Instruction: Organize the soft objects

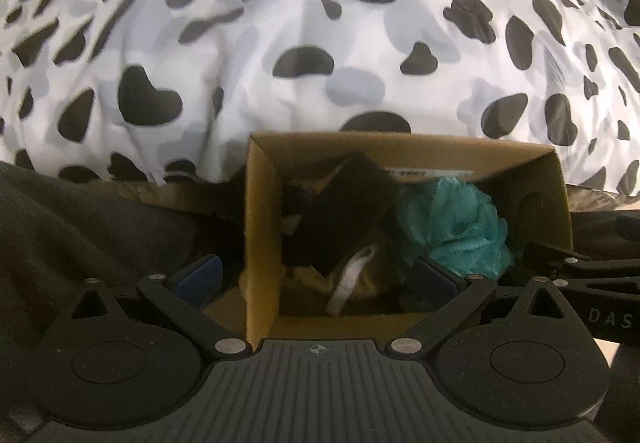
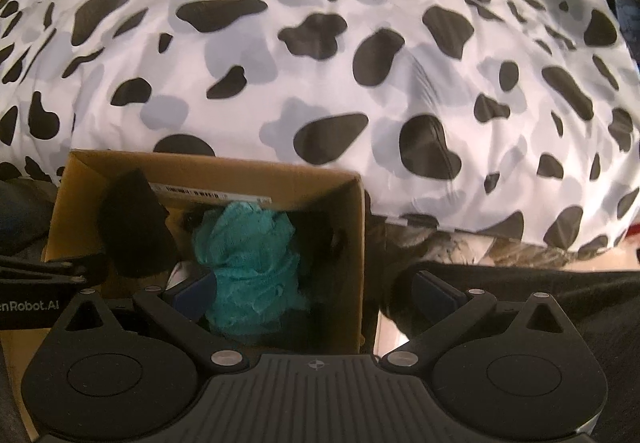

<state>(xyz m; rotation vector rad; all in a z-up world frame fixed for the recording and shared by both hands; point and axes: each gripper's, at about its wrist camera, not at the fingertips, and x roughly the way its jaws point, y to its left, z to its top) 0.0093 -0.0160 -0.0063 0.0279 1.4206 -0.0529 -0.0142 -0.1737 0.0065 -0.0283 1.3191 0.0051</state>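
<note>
An open cardboard box (image 1: 262, 243) stands against cow-print bedding. Inside lie a teal mesh bath pouf (image 1: 456, 227), a black soft piece (image 1: 344, 211) and a tan item with a white strap (image 1: 352, 279). My left gripper (image 1: 316, 279) is open and straddles the box's left wall, holding nothing. In the right wrist view the pouf (image 2: 248, 271) and the black piece (image 2: 136, 227) show in the box (image 2: 358, 243). My right gripper (image 2: 316, 293) is open across the box's right wall, its left pad beside the pouf.
The black-and-white spotted bedding (image 1: 320, 43) (image 2: 360, 63) fills the background behind the box. Dark grey fabric (image 1: 80, 227) lies left of the box and dark cloth (image 2: 540, 291) right of it. Each gripper's body shows at the other view's edge.
</note>
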